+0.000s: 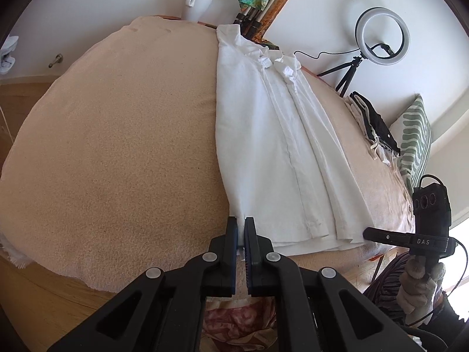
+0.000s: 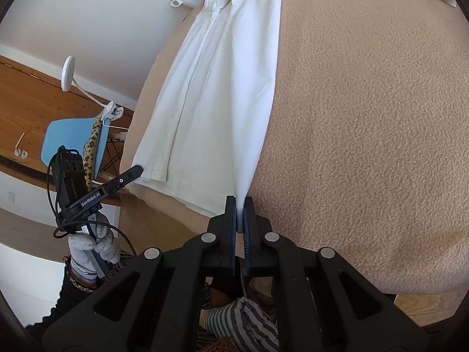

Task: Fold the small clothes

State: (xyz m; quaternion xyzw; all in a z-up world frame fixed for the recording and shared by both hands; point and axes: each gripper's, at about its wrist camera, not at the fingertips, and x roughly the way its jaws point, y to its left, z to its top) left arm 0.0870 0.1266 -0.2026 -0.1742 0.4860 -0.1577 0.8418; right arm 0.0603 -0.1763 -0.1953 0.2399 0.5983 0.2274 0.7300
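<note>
The white shirt (image 1: 272, 146) is looking like thin, smooth woven cloth. Under the shirt, the beige blanket (image 1: 117, 146) is showing a rough, nubbly, matt weave. Beyond the shirt, the mug (image 1: 195, 6) is looking glossy.

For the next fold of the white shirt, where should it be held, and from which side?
By its two hem corners, from the near table edge. The white shirt lies flat and lengthwise, collar far, hem nearest. The left gripper and right gripper are each shut on a hem corner, so the hem could likely be carried toward the collar.
</note>
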